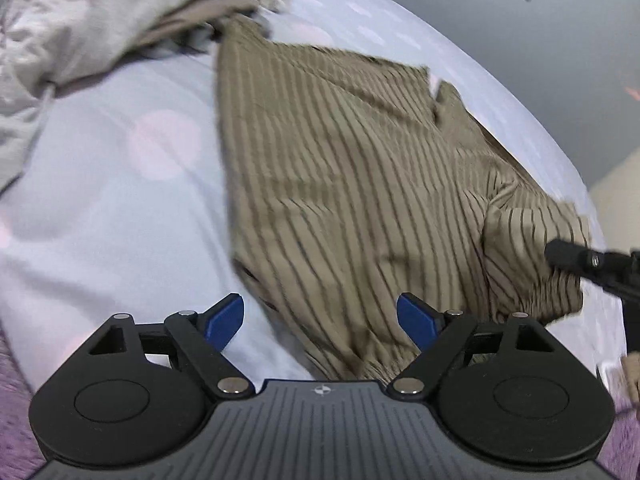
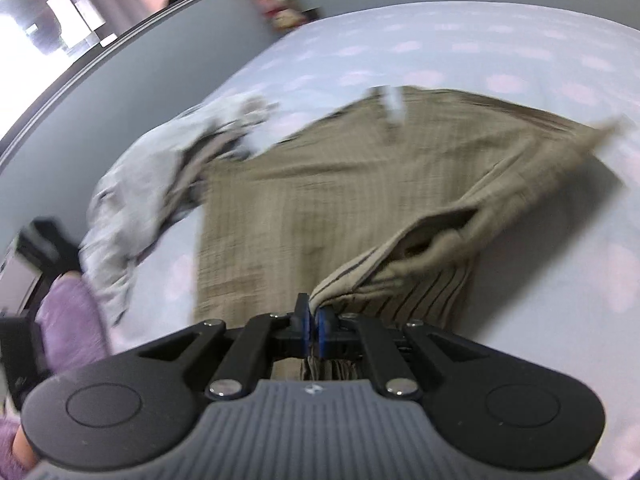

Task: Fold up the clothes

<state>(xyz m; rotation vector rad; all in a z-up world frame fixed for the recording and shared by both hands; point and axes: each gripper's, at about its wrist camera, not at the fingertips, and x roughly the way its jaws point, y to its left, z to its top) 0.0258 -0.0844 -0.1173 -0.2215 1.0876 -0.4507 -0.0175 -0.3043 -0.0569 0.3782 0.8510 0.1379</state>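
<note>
The step looks like a fold in progress: the right gripper (image 2: 314, 320) has its jaws clamped on a bunched corner of the tan, dark-striped cloth garment (image 1: 344, 168), which lies spread on the pale blue, pink-dotted bed sheet (image 1: 112, 208). The left gripper (image 1: 320, 320) hovers with jaws apart above the garment's near-left edge, holding nothing. Next, probably, the left pinches that edge, so both can carry the fold across.

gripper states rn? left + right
Left gripper: open, holding nothing, over the striped tan shirt's edge.
Right gripper: closed, pinching a fold of the striped tan shirt.
</note>
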